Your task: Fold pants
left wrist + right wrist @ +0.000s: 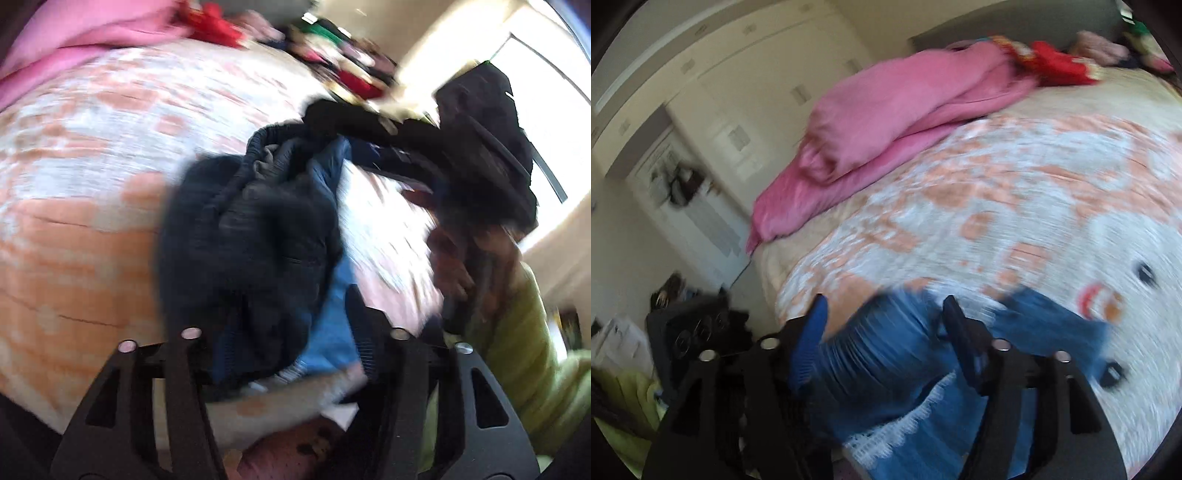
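While the left view is pants (258, 236), the right shows a pink blanket (886, 110).

no text, label or number can be read in either blurred view.

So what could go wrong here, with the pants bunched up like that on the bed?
1. The pants hang in a dark crumpled bundle, so a fold could trap wrinkles or a twisted leg.
2. The right hand-held gripper is open over the blue cloth, and both views are blurred by fast motion, so it might close on the wrong layer or miss.
3. The pink blanket lies nearby and could get in the way.
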Tool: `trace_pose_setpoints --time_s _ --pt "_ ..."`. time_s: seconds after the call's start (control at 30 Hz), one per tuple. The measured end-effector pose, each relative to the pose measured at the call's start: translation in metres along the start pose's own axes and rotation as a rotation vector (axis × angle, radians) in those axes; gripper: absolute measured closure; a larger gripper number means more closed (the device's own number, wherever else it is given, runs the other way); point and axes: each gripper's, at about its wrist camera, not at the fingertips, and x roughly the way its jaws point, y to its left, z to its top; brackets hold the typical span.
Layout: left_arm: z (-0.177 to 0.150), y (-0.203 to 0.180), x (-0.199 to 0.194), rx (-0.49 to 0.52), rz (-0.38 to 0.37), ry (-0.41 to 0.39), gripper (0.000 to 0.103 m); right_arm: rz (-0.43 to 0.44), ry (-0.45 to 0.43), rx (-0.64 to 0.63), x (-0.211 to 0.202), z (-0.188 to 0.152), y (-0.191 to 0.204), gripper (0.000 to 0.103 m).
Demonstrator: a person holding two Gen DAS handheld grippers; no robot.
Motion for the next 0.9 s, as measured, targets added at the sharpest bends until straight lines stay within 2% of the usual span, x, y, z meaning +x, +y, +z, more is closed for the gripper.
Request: trace_pose_setpoints --time_s 0.07,0.1,0.13,0.17,0.23,0.33,0.43,0.47,0.5,0.53,0.63,0.67,0.73,0.77,0.9 --pt "-0.007 -0.008 0.001 0.037 -0.030 0.014 0.055 -0.045 -0.027 0.068 -0.017 -0.014 -0.020 0.037" --pt "-0.008 -0.009 -0.001 0.046 -0.018 0.007 0.055 -0.066 -0.030 0.086 -0.022 -0.020 -0.025 0.033" --pt "-0.008 -0.008 -0.005 0.056 0.017 -0.011 0.055 -0.088 -0.030 0.112 -0.027 -0.028 -0.033 0.030" --pt "-0.009 -0.005 -0.010 0.066 0.074 -0.035 0.055 -0.103 -0.028 0.130 -0.030 -0.035 -0.037 0.030" --pt "-0.008 0.003 -0.013 0.056 0.137 -0.052 0.055 -0.131 -0.018 0.157 -0.032 -0.047 -0.044 0.030" --pt "-0.005 0.014 0.000 0.041 0.205 -0.015 0.056 -0.155 0.022 0.180 -0.021 -0.059 -0.045 0.030" --pt "-0.012 0.013 0.017 0.042 0.220 0.033 0.058 -0.189 0.100 0.194 0.000 -0.067 -0.044 0.031" --pt "-0.012 0.012 0.025 0.063 0.245 0.049 0.058 -0.197 0.122 0.189 0.007 -0.069 -0.043 0.038" --pt "-0.015 0.010 0.029 0.078 0.264 0.058 0.058 -0.196 0.125 0.172 0.012 -0.069 -0.037 0.053" --pt "-0.016 0.008 0.031 0.085 0.274 0.060 0.058 -0.192 0.108 0.128 0.013 -0.068 -0.028 0.055" --pt "-0.015 0.010 0.027 0.077 0.272 0.055 0.058 -0.166 0.045 0.101 0.002 -0.063 -0.019 0.057" --pt "-0.015 0.010 0.025 0.076 0.271 0.053 0.058 -0.190 0.046 0.095 0.001 -0.064 -0.020 0.058" --pt "-0.016 0.008 0.026 0.081 0.267 0.054 0.058 -0.309 0.095 0.074 0.006 -0.069 -0.027 0.057" --pt "-0.016 0.005 0.026 0.082 0.265 0.056 0.058 -0.335 0.109 0.077 0.009 -0.071 -0.030 0.057" --pt "-0.016 0.005 0.025 0.078 0.269 0.059 0.057 -0.329 0.092 0.090 0.006 -0.075 -0.030 0.046"
